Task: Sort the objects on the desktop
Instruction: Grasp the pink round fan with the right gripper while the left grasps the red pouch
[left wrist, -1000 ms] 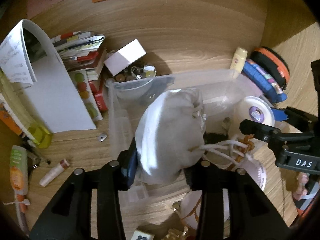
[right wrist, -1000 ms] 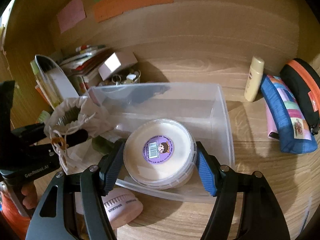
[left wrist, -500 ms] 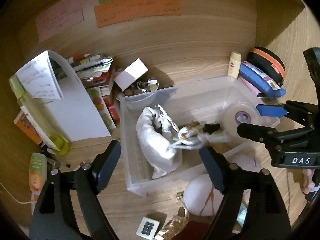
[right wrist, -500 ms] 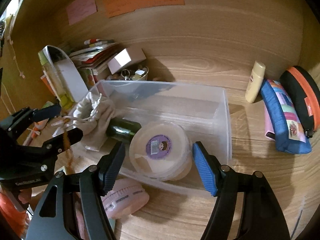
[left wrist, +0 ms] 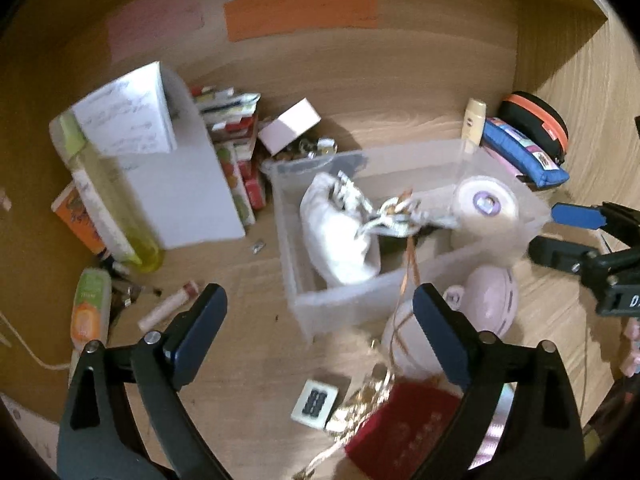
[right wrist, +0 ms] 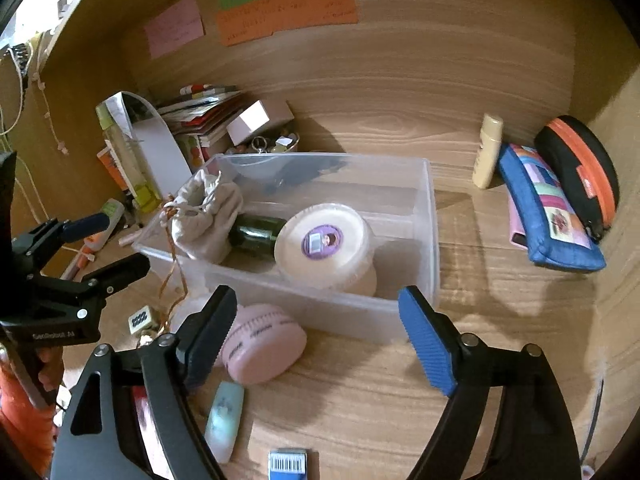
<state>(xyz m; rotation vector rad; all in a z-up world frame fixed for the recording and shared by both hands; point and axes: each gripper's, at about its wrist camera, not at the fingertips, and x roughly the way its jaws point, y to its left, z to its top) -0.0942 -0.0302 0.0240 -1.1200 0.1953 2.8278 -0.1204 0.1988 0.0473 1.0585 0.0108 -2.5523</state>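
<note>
Contents of desk recess, wooden surface (right wrist: pixel 500 320) and wooden back wall.

Clear plastic bin (right wrist: pixel 434 240), centre of desk. Holds three items: a white drawstring pouch (right wrist: pixel 206 220) at its left end, cords trailing over the near rim; a dark green bottle (right wrist: pixel 256 234) lying on its side, touching the pouch; a round cream tub (right wrist: pixel 326 246) with a purple label, tilted against the bottle.

Left gripper (left wrist: pixel 320 320): jaws opening, already wide apart, nothing between them; it hangs above the desk on the near side of the bin, clear of the pouch (left wrist: pixel 340 236).

Right gripper (right wrist: pixel 316 336): jaws opening, blue pad on one finger, nothing gripped; it sits in front of the bin's near wall, apart from the tub (left wrist: pixel 486 208).

Outside the bin, near side: pink oval case (right wrist: pixel 264 344), just beside the bin wall; a small tile with dots (left wrist: pixel 314 402); a red pouch (left wrist: pixel 400 428) (blurred); a pale tube (right wrist: pixel 224 420).

Right of bin: cream bottle (right wrist: pixel 486 152), upright; blue patchwork pencil case (right wrist: pixel 548 216); black case with orange trim (right wrist: pixel 580 168).

Left of bin: stack of booklets (right wrist: pixel 200 116), a white folded card (left wrist: pixel 184 184), a yellow-green bottle (left wrist: pixel 108 196), a lip balm stick (left wrist: pixel 168 308) lying flat.

Back wall: pink, green and orange paper notes (right wrist: pixel 286 10).
</note>
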